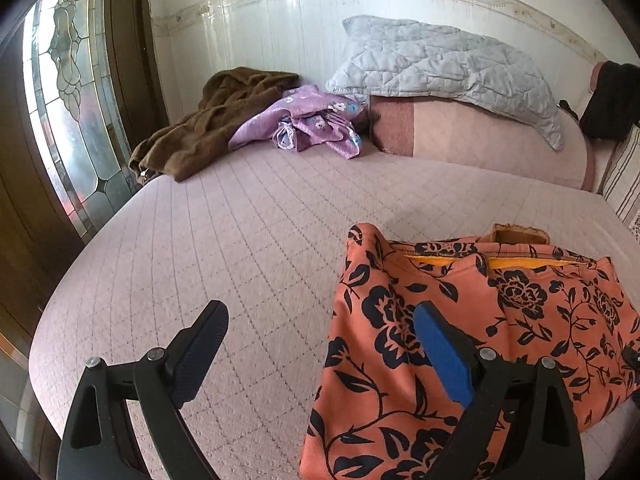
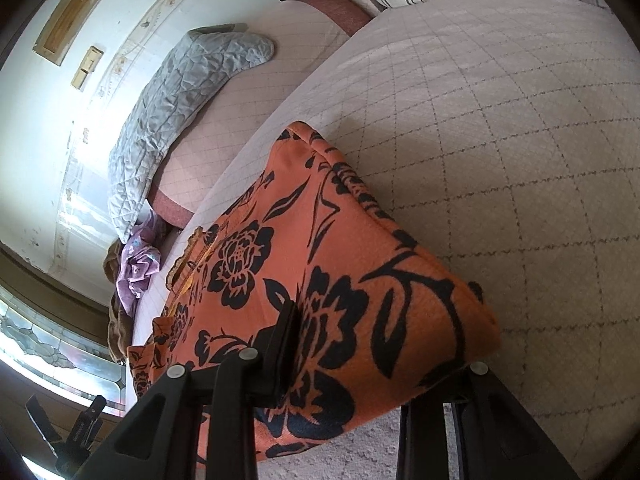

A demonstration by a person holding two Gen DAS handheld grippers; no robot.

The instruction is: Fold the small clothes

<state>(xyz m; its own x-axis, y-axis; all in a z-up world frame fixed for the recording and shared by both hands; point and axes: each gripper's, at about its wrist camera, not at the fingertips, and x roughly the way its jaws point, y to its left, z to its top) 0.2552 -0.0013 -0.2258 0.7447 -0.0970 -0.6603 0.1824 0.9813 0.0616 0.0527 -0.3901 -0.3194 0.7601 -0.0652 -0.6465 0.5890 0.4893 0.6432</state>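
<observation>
The right gripper [image 2: 340, 360] pinched the orange floral garment [image 2: 320, 280] near the bed's [image 1: 240, 220] front edge; the fold would likely go best if carried over evenly. The left gripper [image 1: 320, 352] stood wide and empty, the garment's edge under its blue pad [image 1: 444, 356].

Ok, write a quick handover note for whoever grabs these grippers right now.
Left gripper: open, empty, one finger over the orange floral garment.
Right gripper: looks clamped on that garment's near edge.
Garment lies partly folded on the bed.
Purple garment and brown garment are crumpled by the pillow, untouched.
Left: finish the orange one, then fold the other two.
</observation>
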